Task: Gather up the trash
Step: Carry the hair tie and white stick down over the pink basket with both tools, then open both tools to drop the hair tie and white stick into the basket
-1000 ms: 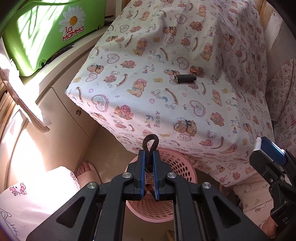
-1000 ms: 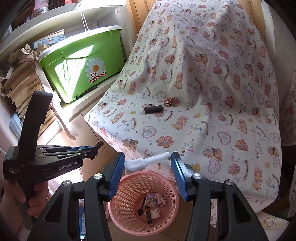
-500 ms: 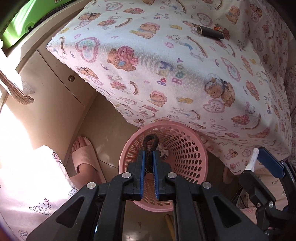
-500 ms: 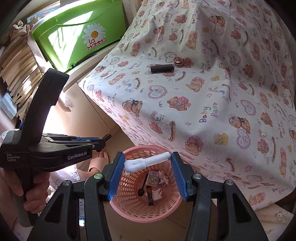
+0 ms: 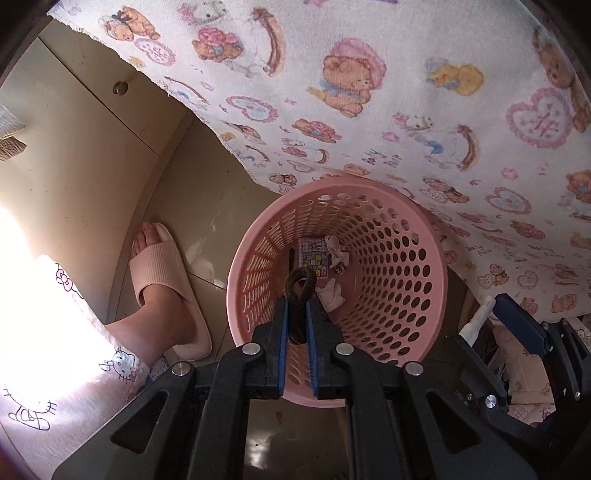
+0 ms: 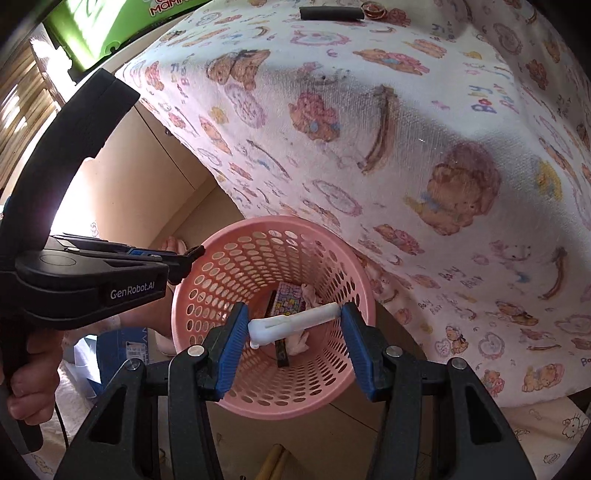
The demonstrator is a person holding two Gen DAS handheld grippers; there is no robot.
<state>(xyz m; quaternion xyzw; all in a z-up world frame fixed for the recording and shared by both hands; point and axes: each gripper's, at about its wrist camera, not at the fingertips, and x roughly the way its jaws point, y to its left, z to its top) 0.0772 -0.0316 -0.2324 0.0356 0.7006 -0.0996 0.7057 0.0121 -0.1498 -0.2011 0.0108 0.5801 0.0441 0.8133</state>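
Note:
A pink perforated basket [image 5: 424,266] stands on the floor under the table's edge. In it lie a colourful small packet [image 5: 314,256], crumpled white tissue [image 5: 338,254] and a dark stick. My left gripper [image 5: 295,304] points straight down over the basket's mouth, shut on a dark band loop [image 5: 300,270]. My right gripper [image 6: 293,314] hangs over the same basket [image 6: 221,266], shut on a white plastic stick [image 6: 306,317] held crosswise between its blue pads. A black cylinder [image 6: 330,14] and a small brown round thing [image 6: 375,9] lie on the tabletop.
A bear-print cloth [image 6: 406,147] drapes the table and overhangs the basket. A person's foot in a pink slipper [image 5: 162,273] stands left of the basket, beside a beige cabinet [image 5: 74,147]. A green box [image 6: 110,29] sits at the upper left.
Both grippers have sunk from table height to just above the basket, tilting further down. Each keeps its hold on the same piece.

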